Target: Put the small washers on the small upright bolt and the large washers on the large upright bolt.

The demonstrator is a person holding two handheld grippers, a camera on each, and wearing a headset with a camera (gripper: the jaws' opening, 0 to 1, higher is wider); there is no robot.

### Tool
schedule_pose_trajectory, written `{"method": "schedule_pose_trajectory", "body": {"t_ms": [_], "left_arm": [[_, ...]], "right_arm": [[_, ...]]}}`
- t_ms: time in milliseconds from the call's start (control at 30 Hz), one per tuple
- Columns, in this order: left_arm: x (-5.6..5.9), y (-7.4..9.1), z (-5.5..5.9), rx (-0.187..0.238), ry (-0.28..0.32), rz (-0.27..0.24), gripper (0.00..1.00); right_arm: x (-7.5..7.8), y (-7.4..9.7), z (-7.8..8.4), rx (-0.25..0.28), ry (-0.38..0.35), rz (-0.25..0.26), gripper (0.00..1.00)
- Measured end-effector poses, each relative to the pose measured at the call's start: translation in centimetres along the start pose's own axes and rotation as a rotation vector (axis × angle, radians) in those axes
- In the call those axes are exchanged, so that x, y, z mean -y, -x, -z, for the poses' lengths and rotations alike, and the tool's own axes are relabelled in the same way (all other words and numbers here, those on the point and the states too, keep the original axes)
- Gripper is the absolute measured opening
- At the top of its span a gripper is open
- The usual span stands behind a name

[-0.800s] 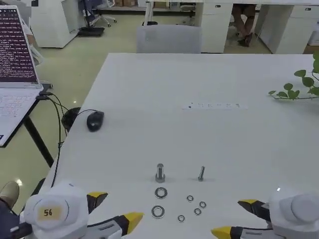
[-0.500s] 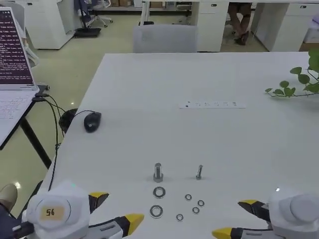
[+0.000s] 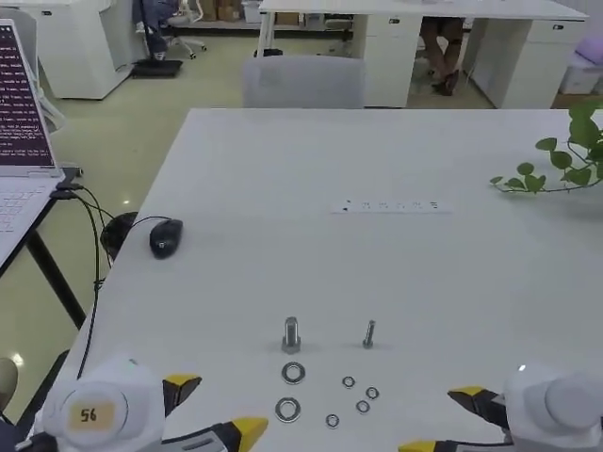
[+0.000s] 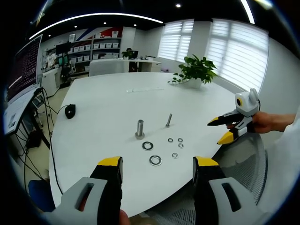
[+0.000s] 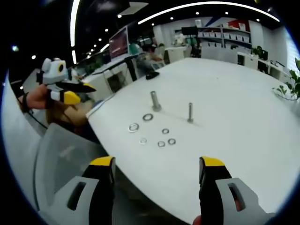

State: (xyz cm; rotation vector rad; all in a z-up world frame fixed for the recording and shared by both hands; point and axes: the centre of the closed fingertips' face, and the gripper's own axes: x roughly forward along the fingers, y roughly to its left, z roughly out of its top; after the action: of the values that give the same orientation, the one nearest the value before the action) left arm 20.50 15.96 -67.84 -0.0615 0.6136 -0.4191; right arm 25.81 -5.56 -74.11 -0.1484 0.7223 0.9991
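A large upright bolt (image 3: 291, 335) and a thinner small upright bolt (image 3: 369, 333) stand on the white table (image 3: 377, 254). In front of them lie two large washers (image 3: 293, 373) (image 3: 287, 410) and several small washers (image 3: 363, 406). The left gripper (image 3: 212, 411) is open at the table's near left edge, short of the washers. The right gripper (image 3: 443, 422) is open at the near right. In the left gripper view the large bolt (image 4: 140, 129), small bolt (image 4: 168, 120) and washers (image 4: 155, 160) lie ahead of the open jaws. The right gripper view shows both bolts (image 5: 153, 101) (image 5: 190, 113) and washers (image 5: 134, 127).
A black mouse (image 3: 165, 238) with its cable lies at the table's left. A power strip (image 3: 390, 206) sits mid-table and a green plant (image 3: 558, 160) at the right edge. A laptop (image 3: 21, 141) stands on a side table to the left. A grey chair (image 3: 303, 82) stands behind the table.
The head camera has shifted, so the whole scene sits slightly lower and left. Both grippers stay open near the front edge; the bolts and washers have not moved.
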Motion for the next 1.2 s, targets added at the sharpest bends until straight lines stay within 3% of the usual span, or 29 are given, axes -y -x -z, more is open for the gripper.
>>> {"method": "schedule_pose_trajectory", "body": {"t_ms": [367,667,1200], "left_arm": [[-0.18,-0.24,-0.68,0.013,-0.012,0.008,0.60],[-0.22,-0.12,-0.08,-0.002,-0.015,0.012,0.60],[-0.78,-0.11,-0.21,0.002,-0.014,0.007,0.60]], "right_arm": [[0.02,0.02,-0.45,0.007,0.003,0.006,0.74],[0.11,0.06,-0.05,0.005,-0.007,0.012,0.74],[0.38,-0.28,-0.42,0.005,0.002,0.012,0.74]]}}
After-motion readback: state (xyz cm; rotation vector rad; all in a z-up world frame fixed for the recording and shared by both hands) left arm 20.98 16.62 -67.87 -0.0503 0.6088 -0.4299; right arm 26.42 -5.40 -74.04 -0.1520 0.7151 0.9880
